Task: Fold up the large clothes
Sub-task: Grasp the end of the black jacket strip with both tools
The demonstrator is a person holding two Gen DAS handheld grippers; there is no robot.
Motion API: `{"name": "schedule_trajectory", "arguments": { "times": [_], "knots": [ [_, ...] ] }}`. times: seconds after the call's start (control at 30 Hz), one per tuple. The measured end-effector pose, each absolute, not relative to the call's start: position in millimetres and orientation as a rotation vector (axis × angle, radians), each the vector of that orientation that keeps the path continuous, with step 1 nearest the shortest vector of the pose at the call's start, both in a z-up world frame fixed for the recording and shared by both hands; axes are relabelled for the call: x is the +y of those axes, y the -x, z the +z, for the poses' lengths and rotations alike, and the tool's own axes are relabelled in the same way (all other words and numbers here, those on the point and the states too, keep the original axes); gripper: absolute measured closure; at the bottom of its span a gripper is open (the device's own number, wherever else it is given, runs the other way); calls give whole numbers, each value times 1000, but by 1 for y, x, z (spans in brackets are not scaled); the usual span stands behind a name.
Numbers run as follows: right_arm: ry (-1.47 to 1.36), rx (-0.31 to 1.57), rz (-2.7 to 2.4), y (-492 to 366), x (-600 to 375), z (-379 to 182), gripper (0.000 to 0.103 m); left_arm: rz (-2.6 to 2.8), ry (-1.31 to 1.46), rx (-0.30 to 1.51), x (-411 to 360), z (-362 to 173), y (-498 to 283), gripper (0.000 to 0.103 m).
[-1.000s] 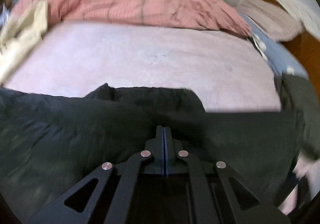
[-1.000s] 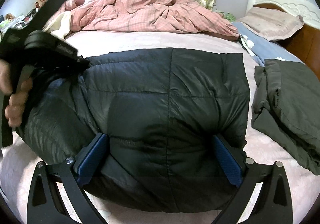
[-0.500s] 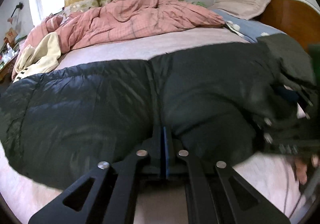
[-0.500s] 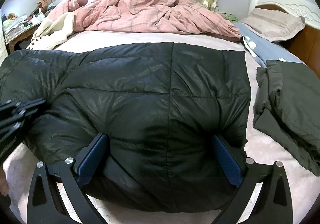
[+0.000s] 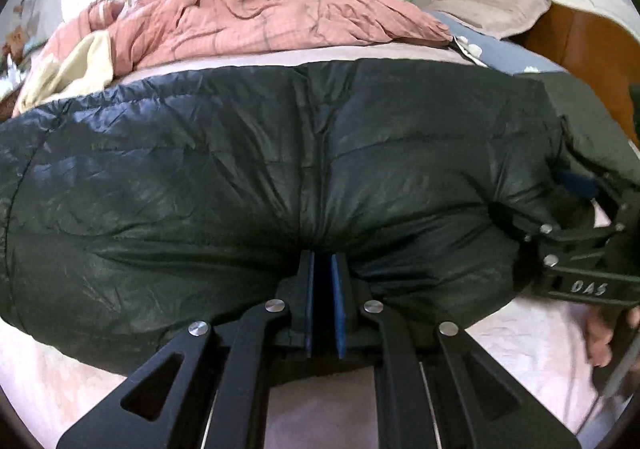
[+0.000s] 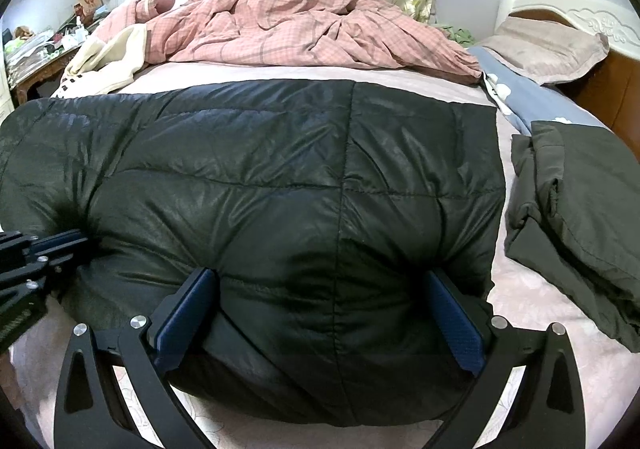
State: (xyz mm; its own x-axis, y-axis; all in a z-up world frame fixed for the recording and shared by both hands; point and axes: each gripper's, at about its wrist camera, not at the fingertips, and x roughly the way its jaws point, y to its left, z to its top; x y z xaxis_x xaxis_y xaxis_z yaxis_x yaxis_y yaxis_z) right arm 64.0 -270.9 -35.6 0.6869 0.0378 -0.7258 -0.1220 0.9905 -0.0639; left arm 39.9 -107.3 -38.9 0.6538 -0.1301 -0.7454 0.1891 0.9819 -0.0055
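Left gripper (image 5: 322, 269) swung onto the jacket's (image 6: 300, 189) near edge a second ago, jaws nearly closed, nothing clearly pinched; right gripper (image 6: 320, 313) stays wide around jacket at 6 o'clock. Fold landed; flattening likely next.

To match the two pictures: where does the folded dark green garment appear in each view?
Left wrist view: far right edge, partly hidden behind the black jacket.
Right wrist view: right side, on the bed beside the jacket.
Shared landmark: the pink quilt.
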Motion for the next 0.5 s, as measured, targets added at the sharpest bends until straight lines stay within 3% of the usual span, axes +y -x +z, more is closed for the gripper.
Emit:
{"name": "schedule_trajectory", "arguments": {
  "times": [0.4, 0.5],
  "knots": [
    [106, 733, 65, -49, -274, -15, 0, -199, -47, 757, -100, -43, -29, 95],
    [-58, 694, 74, -32, -289, 0, 0, -199, -52, 752, -101, -43, -29, 94]
  ]
}}
